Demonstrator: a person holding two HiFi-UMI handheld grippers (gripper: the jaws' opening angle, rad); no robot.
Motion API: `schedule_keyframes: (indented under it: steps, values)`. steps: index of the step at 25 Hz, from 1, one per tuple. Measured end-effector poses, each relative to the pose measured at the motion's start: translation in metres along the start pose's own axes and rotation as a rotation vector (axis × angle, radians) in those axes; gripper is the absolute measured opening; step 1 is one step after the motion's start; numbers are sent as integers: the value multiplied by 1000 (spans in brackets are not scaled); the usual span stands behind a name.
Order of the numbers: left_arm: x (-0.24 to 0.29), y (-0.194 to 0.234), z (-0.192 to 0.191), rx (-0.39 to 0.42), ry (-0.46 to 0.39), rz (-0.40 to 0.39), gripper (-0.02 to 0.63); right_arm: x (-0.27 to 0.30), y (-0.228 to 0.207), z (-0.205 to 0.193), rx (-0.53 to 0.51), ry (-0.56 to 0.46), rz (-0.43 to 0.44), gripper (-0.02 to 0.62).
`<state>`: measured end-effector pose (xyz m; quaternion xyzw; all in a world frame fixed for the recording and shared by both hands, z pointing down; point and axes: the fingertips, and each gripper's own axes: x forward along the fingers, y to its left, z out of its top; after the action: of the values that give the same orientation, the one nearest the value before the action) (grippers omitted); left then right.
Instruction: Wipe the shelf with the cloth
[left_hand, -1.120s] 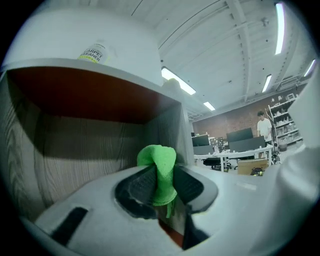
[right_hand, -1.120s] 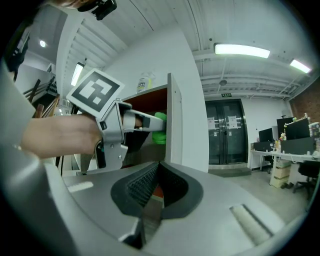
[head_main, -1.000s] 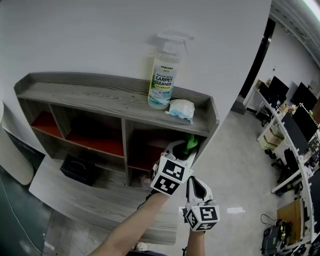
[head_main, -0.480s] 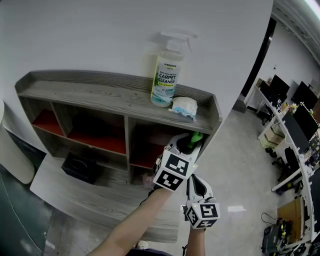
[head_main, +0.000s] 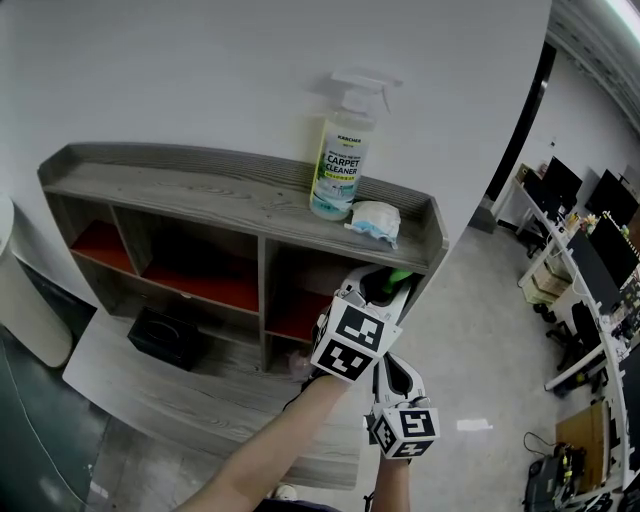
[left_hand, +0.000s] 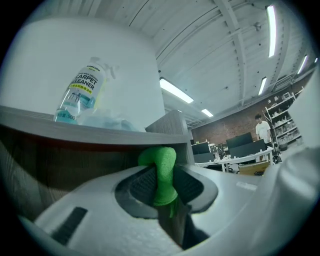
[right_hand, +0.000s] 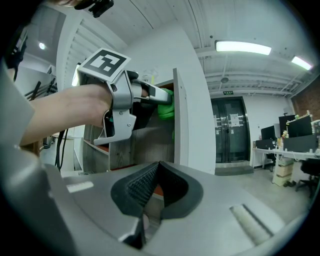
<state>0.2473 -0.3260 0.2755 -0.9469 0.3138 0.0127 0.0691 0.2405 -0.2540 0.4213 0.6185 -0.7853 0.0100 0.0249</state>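
A bunched green cloth (left_hand: 161, 172) is clamped in the left gripper (head_main: 378, 288) just beside the right end of the grey wooden shelf unit (head_main: 200, 200). The right gripper (right_hand: 151, 186) is held below, jaws together and empty. The cloth is best pressed flat and drawn in overlapping strokes.

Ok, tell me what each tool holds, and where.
The left tool pinches the green cloth by a bunched fold; the right tool is shut, holding nothing.

Two tongs (left tongs (left_hand: 162, 189), right tongs (right_hand: 150, 192)), one shelf (head_main: 200, 195), spray bottle (head_main: 345, 160), green cloth (left_hand: 161, 172), pale wad (head_main: 375, 220) and black box (head_main: 168, 338) each.
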Motion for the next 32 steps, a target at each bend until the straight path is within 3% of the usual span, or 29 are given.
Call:
schedule_keyframes:
  steps: [12,26,32]
  values:
    - [-19,25,1,-24,-25,74,86,3,8,-4,12,9,19,9]
    - [-78,111,-5,-87,-52,308,86,19,36,-6,32,2,94,9]
    - [-91,125,-5,-81,-50,345,86,28,47,-7,38,6,127,9]
